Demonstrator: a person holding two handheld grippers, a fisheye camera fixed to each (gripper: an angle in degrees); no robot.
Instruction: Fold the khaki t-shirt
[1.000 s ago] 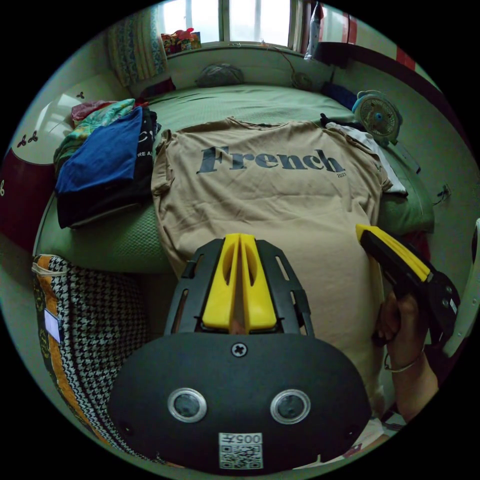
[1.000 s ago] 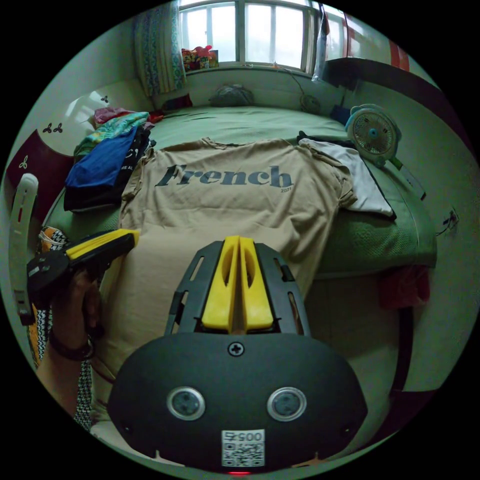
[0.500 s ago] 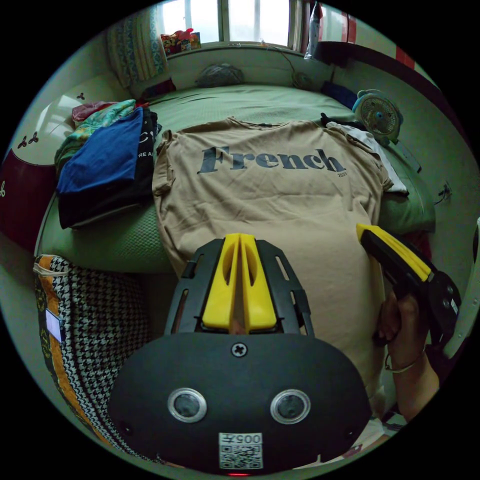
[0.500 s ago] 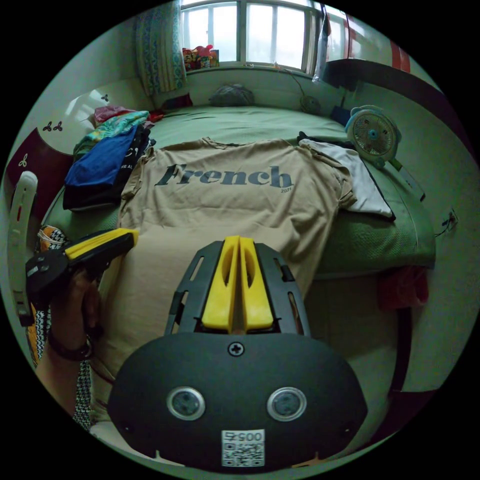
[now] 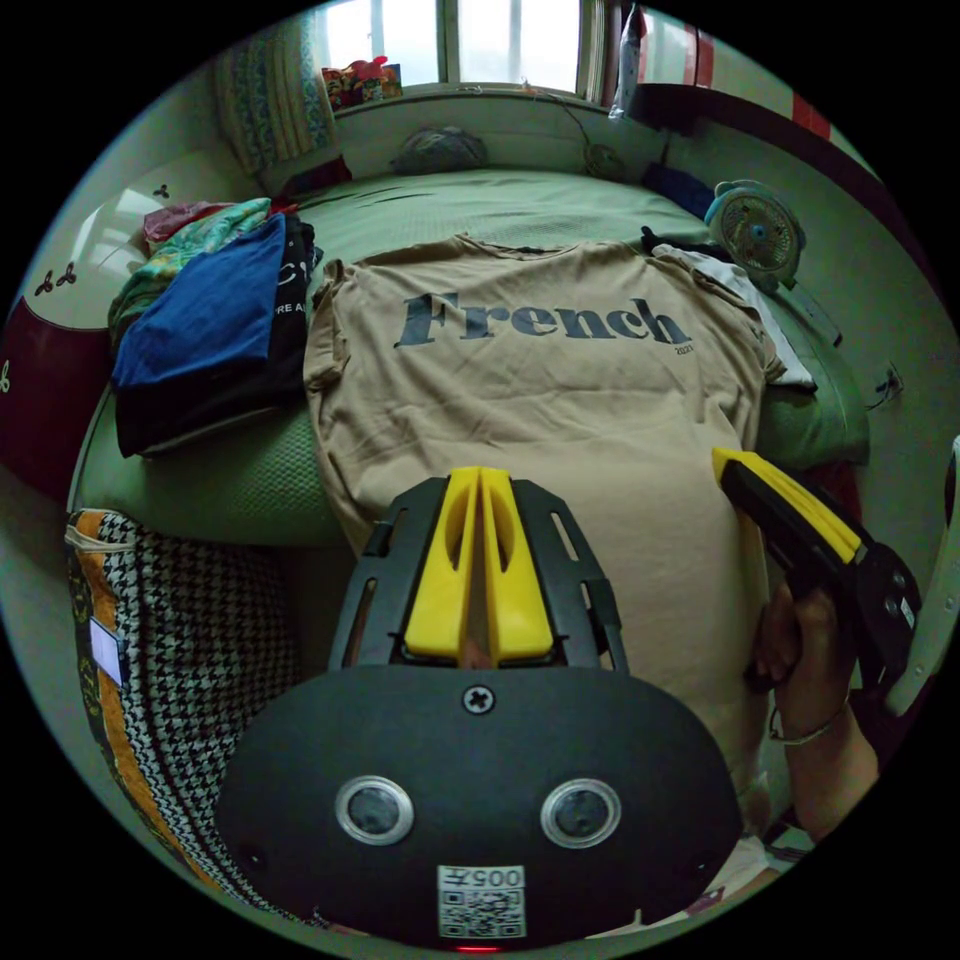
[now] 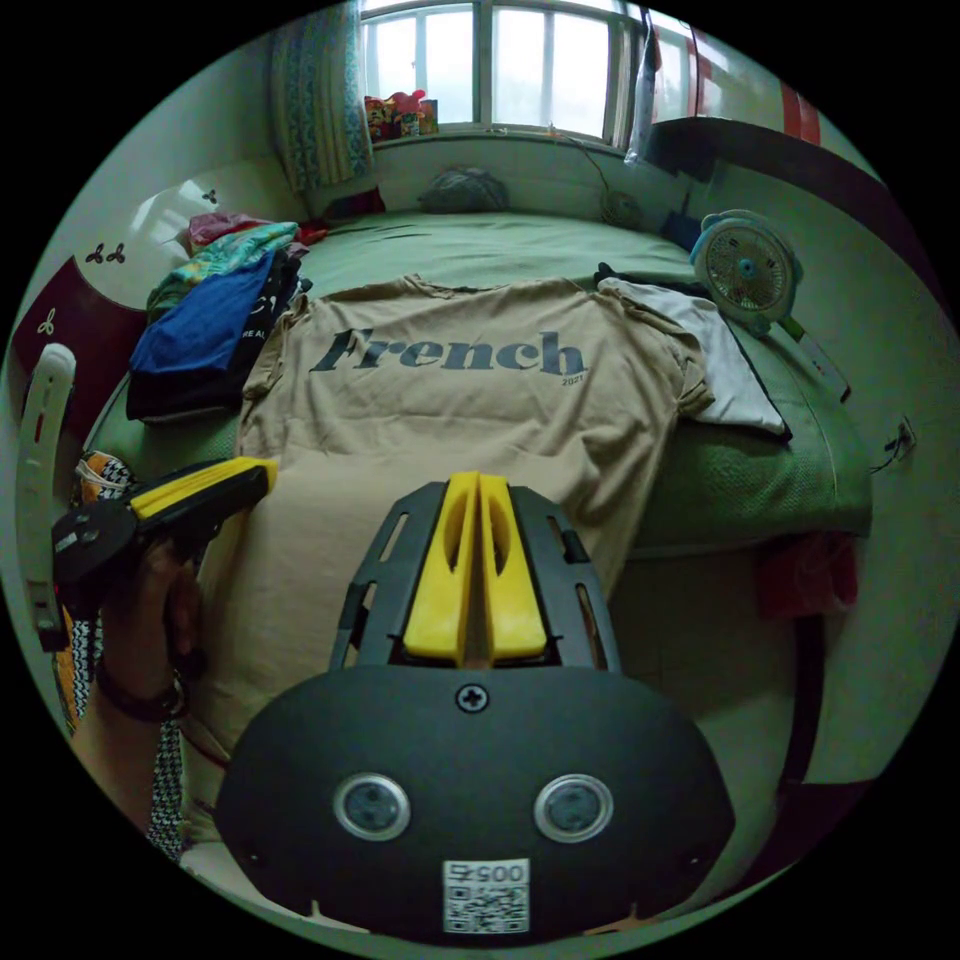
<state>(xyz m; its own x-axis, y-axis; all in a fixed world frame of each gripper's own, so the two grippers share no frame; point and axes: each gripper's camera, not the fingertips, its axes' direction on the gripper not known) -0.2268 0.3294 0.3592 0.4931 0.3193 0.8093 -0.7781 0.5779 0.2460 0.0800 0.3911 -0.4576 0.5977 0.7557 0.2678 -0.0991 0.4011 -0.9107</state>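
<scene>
Khaki t-shirt (image 5: 560,400) lies flat on the green bed (image 5: 480,205), print side up, and its lower part hangs over the bed's near edge. The hem is hidden behind the black claw bodies, so I cannot tell how far down it reaches.

The left claw (image 5: 479,480) has its yellow jaws pressed together over the shirt's hanging part, holding nothing. The right claw (image 6: 478,485) is closed in the same way and is also empty; a hand (image 5: 800,650) holds its handle.

Beside the shirt's left sleeve sits a pile of folded clothes (image 5: 205,320). At the right sleeve lies a white garment (image 6: 720,365), partly under the shirt, and behind it stands a small fan (image 6: 745,268). A window (image 6: 490,60) is behind the bed. Below the pile, a houndstooth bag (image 5: 180,660) stands against the bed; its content is not visible.
</scene>
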